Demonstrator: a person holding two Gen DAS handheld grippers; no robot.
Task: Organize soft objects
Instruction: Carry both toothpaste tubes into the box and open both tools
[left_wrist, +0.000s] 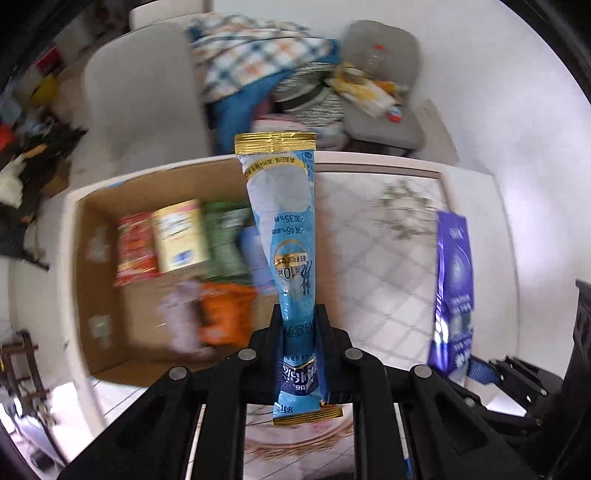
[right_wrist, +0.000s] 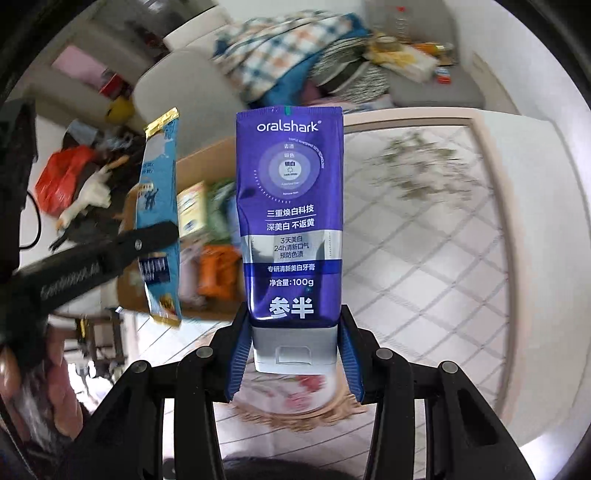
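My left gripper (left_wrist: 298, 325) is shut on a long light-blue sachet (left_wrist: 286, 221) with gold ends, held over the right edge of a cardboard box (left_wrist: 99, 280). The box holds several soft packets, red, yellow, green and orange among them. My right gripper (right_wrist: 295, 332) is shut on the grey cap end of a purple toothpaste tube (right_wrist: 291, 206), above the tiled table. In the right wrist view the blue sachet (right_wrist: 159, 206) and left gripper (right_wrist: 147, 236) appear at left. The purple tube (left_wrist: 452, 291) shows at right in the left wrist view.
The table (right_wrist: 424, 258) has a white diamond-tile top with a pale rim. Behind it a sofa (left_wrist: 140, 92) carries a checked blanket (left_wrist: 255, 55) and piled clothes, and a grey chair (left_wrist: 384, 74) holds packets. Clutter lies on the floor at far left.
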